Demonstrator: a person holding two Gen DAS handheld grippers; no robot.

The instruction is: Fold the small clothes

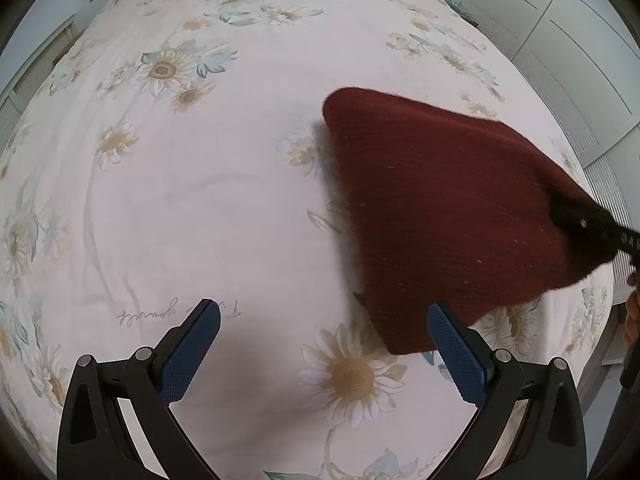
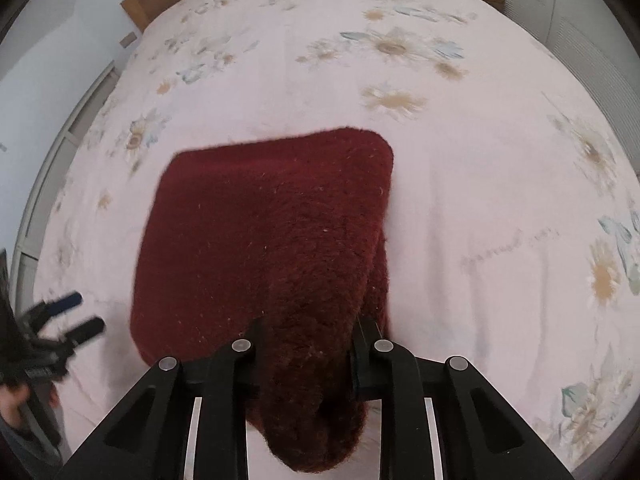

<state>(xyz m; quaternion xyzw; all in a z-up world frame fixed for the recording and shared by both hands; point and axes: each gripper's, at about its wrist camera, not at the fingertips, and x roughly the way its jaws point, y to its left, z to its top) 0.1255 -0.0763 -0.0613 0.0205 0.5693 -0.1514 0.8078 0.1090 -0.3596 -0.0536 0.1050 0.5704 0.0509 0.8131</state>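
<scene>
A dark red knitted garment [image 1: 448,208] hangs above the flowered bedsheet [image 1: 224,200], held at its right corner by my right gripper [image 1: 588,228]. In the right wrist view the garment [image 2: 264,232] spreads forward from my right gripper [image 2: 310,340], whose jaws are shut on its bunched near end. My left gripper [image 1: 324,328] is open and empty, its blue pads wide apart just below and left of the garment's lower edge. It also shows at the left edge of the right wrist view [image 2: 76,312], open, apart from the cloth.
The bed fills both views, covered by a pale pink sheet with sunflower prints [image 2: 480,200]. A wooden headboard [image 2: 160,0] stands at the far end. White cabinet doors [image 1: 560,40] line the right side, and a pale wall [image 2: 48,40] the left.
</scene>
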